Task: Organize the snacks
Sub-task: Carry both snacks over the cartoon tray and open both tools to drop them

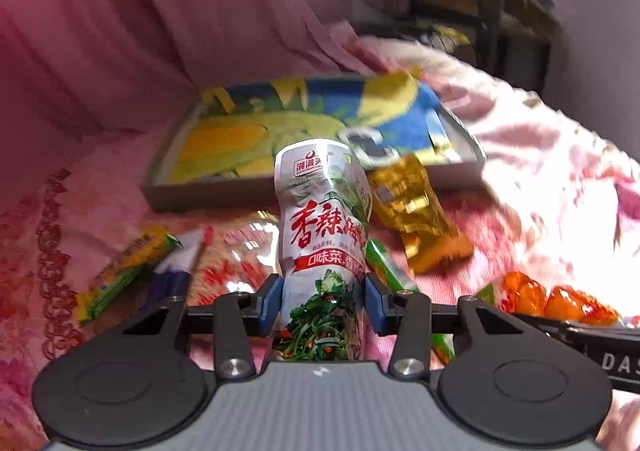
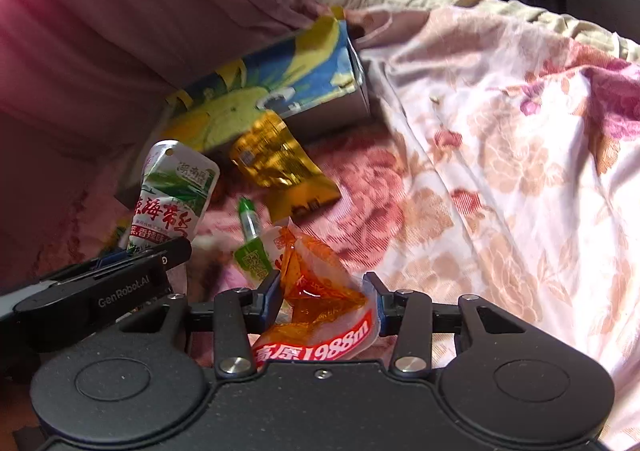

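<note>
You worked over a bed spread with a pink floral quilt (image 2: 500,139), its right side washed pale by strong light. A pink curtain (image 1: 140,31) hung along the left and rear. Beyond the bed's far end stood dark shelving (image 1: 480,11), blurred, its contents not legible.

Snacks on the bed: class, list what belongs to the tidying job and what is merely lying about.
Job:
seaweed packet, in left gripper
orange packet, in right gripper
gold packet
green stick
box lid

Lying about:
floral quilt
pink curtain
</note>
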The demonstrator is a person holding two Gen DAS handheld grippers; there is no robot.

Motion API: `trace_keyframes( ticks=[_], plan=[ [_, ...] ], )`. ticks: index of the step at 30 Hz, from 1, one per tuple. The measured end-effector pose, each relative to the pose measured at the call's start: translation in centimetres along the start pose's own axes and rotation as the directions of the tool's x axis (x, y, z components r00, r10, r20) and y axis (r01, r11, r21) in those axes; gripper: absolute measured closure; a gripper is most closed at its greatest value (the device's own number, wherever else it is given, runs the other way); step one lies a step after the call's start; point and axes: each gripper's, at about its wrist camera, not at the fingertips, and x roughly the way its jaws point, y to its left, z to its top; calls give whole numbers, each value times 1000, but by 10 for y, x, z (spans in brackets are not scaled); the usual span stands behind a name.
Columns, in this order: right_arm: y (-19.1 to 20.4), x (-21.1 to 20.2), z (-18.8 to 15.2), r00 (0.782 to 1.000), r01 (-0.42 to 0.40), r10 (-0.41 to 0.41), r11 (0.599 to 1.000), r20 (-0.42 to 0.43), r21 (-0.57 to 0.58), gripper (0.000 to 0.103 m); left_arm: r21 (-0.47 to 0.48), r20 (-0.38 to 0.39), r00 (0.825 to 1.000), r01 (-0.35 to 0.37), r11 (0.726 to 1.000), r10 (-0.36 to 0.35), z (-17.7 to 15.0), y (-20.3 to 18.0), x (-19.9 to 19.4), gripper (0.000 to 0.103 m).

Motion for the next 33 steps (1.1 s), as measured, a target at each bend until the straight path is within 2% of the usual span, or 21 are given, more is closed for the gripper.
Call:
trace_keyframes(
  ticks=[3, 7, 11, 17, 26, 30, 33],
  plan=[
    [3, -6, 7, 999, -24, 25, 1000, 40, -16, 58, -63, 47, 999, 2, 998, 1, 9, 6, -7, 55],
    [12, -4, 33, 990, -66, 69, 997, 119, -31, 58, -112, 90, 995, -21, 993, 31, 32, 14, -4, 55],
    [21, 6, 71, 965, -113, 125, 992, 231, -65, 58, -170, 108, 993, -26, 985, 45, 65, 23, 12, 55],
    [19, 42, 118, 927, -107, 132, 990, 350, -91, 58, -170, 133, 990, -26, 985, 49, 102, 26, 52, 55],
    [4, 103, 141, 938, -60, 92, 993, 333, -104, 58, -273, 64, 998, 1, 962, 17, 123, 25, 124, 55],
    [3, 120, 143, 945, -38, 77, 991, 318, -128, 58, -284, 13, 1000, -11, 959, 15, 125, 26, 148, 55],
    [3, 134, 141, 958, -15, 52, 991, 282, -133, 57, -277, -12, 1000, -23, 961, 21, 119, 24, 160, 55]
  ],
)
